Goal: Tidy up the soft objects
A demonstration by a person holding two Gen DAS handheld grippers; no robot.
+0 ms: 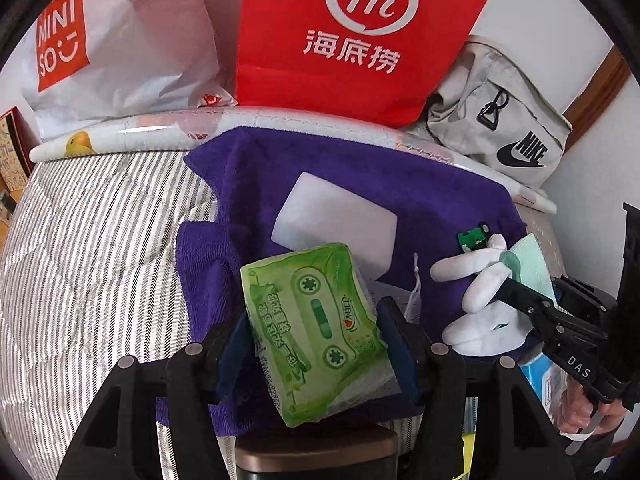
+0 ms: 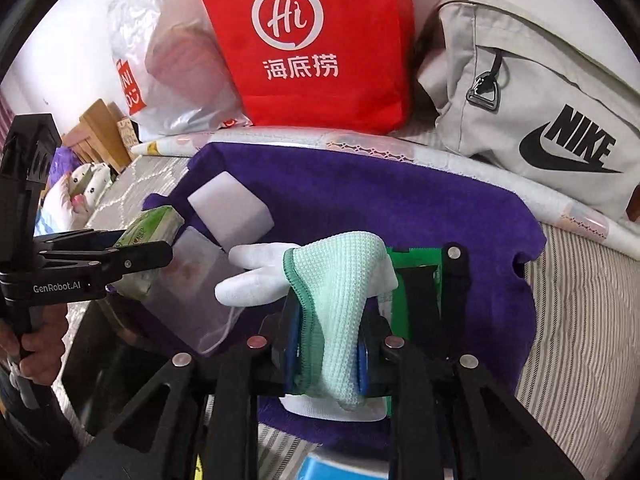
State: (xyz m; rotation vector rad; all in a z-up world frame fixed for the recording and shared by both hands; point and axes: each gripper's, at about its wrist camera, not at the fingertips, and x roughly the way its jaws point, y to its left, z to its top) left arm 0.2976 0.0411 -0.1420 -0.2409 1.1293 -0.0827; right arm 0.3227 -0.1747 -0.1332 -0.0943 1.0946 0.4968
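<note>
A purple towel (image 1: 420, 184) (image 2: 400, 200) is spread on the striped bedding. My left gripper (image 1: 314, 344) (image 2: 144, 246) is shut on a green tissue pack (image 1: 304, 292) (image 2: 156, 224) just above the towel's near edge. A white foam block (image 1: 336, 212) (image 2: 232, 212) lies behind it. My right gripper (image 2: 328, 344) (image 1: 508, 276) has its blue pads shut on a mint cloth (image 2: 336, 280) (image 1: 532, 264). A white glove (image 2: 256, 284) (image 1: 480, 292) sits under the cloth; whether it is gripped too I cannot tell. A green packet (image 2: 416, 260) lies beneath the right fingers, a clear pouch (image 2: 192, 280) to their left.
Along the wall stand a red paper bag (image 1: 352, 40), a white Miniso bag (image 1: 120, 40) and a grey Nike bag (image 1: 500, 128), with a rolled printed sheet (image 1: 160, 136) in front. Striped bedding (image 1: 80, 260) stretches left. Plush toys (image 2: 88, 180) lie far left.
</note>
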